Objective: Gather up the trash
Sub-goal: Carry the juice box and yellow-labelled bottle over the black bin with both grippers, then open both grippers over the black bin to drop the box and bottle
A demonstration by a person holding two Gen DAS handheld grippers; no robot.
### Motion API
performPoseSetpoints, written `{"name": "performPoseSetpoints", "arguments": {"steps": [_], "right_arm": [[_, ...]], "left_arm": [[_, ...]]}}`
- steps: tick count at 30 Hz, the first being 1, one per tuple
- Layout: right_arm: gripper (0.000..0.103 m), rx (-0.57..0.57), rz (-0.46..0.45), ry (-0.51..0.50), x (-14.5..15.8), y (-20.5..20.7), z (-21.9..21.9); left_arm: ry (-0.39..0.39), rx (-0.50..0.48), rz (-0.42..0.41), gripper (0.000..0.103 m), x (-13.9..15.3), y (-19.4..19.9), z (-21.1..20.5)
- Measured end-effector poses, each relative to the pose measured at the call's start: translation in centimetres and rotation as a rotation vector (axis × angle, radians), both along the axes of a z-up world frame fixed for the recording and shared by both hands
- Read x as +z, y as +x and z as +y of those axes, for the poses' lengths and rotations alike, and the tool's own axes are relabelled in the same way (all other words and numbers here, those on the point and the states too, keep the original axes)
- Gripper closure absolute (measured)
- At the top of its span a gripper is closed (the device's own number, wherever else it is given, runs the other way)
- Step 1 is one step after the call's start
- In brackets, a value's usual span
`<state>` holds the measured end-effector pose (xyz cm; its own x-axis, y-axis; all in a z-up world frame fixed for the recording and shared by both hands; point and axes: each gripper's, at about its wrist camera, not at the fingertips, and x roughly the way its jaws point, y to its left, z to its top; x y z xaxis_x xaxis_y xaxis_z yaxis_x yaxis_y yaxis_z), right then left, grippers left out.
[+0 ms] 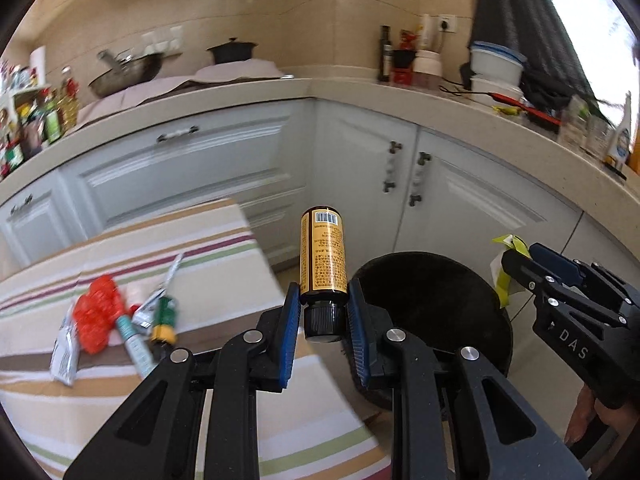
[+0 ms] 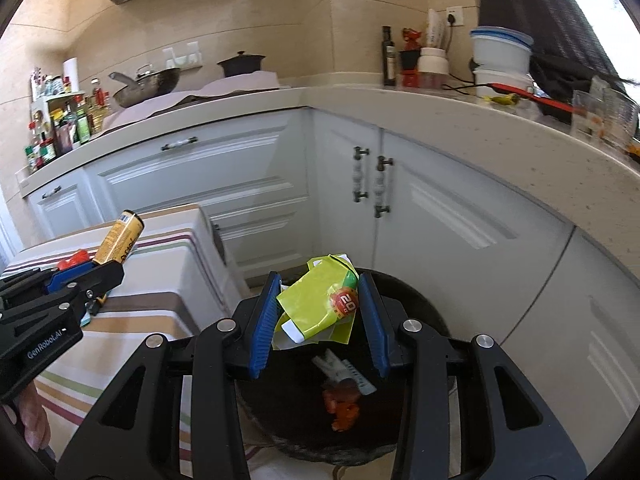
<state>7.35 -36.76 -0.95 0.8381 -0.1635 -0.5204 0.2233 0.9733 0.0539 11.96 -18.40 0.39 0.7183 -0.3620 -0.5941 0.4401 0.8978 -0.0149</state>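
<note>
My left gripper [image 1: 323,312] is shut on a small brown bottle [image 1: 323,254] with a yellow label and black cap, held in the air between the striped table and the black bin [image 1: 432,300]. The bottle also shows in the right wrist view [image 2: 118,242]. My right gripper [image 2: 320,312] is shut on a crumpled lime-green wrapper [image 2: 316,306], held above the black bin [image 2: 416,308]. The bin holds an orange scrap [image 2: 344,406] and a white wrapper [image 2: 344,372]. On the table lie a red mesh scrap [image 1: 96,312], a green-and-yellow bottle [image 1: 164,320], a small tube [image 1: 134,346] and a silver packet [image 1: 64,354].
The striped tablecloth [image 1: 192,248] covers the table at left. White cabinets [image 1: 460,200] and a beige counter [image 1: 400,100] wrap around behind, carrying pots, bottles and containers. The bin stands on the floor between table and cabinets.
</note>
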Motion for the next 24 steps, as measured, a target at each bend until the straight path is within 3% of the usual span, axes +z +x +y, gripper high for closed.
{"name": "performPoseSetpoints", "arguments": {"steps": [24], "right_arm": [[0.064, -0.08, 0.011, 0.024, -2.2, 1.9, -5.4]], "left_arm": [[0.054, -0.11, 0.041, 0.078, -3.3, 2.8, -7.9]]}}
